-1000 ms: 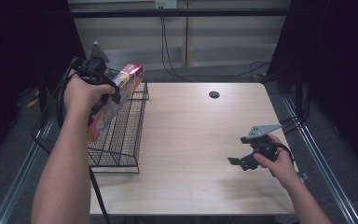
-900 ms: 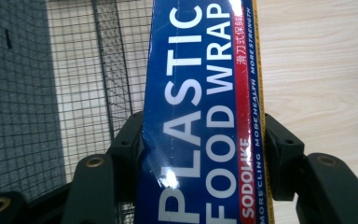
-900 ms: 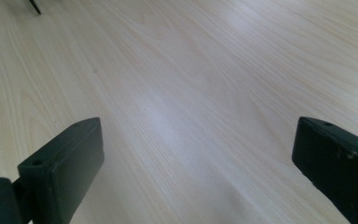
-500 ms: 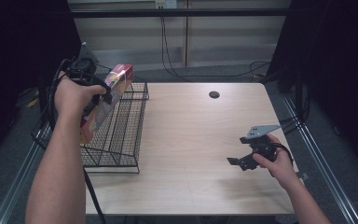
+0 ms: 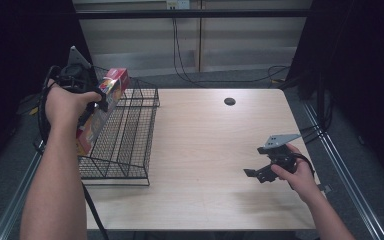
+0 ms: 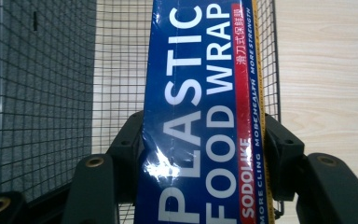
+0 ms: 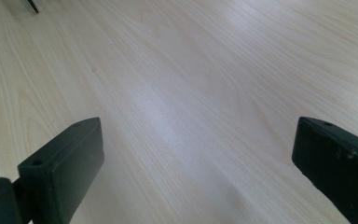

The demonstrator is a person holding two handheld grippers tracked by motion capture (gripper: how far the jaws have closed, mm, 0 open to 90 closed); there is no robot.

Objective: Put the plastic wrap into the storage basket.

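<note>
My left gripper (image 5: 97, 100) is shut on a long box of plastic food wrap (image 5: 102, 107), held tilted over the left side of a black wire basket (image 5: 130, 145). In the left gripper view the blue face of the box (image 6: 205, 107) runs up between both jaws, which press on its sides, with the basket mesh (image 6: 46, 93) behind it. My right gripper (image 5: 256, 173) rests low over the wooden table (image 5: 205, 135) near its right front, jaws wide apart with nothing between them. The right gripper (image 7: 196, 154) view has bare wood between the jaws.
A small dark round hole (image 5: 229, 101) sits near the table's far edge. Cables (image 5: 185, 55) run along the floor behind the table. Metal rails (image 5: 340, 165) flank the table's right side, and dark curtains stand on both sides.
My left hand has carried the box leftward, from over the basket's middle toward its left side. The right hand has stayed put.
</note>
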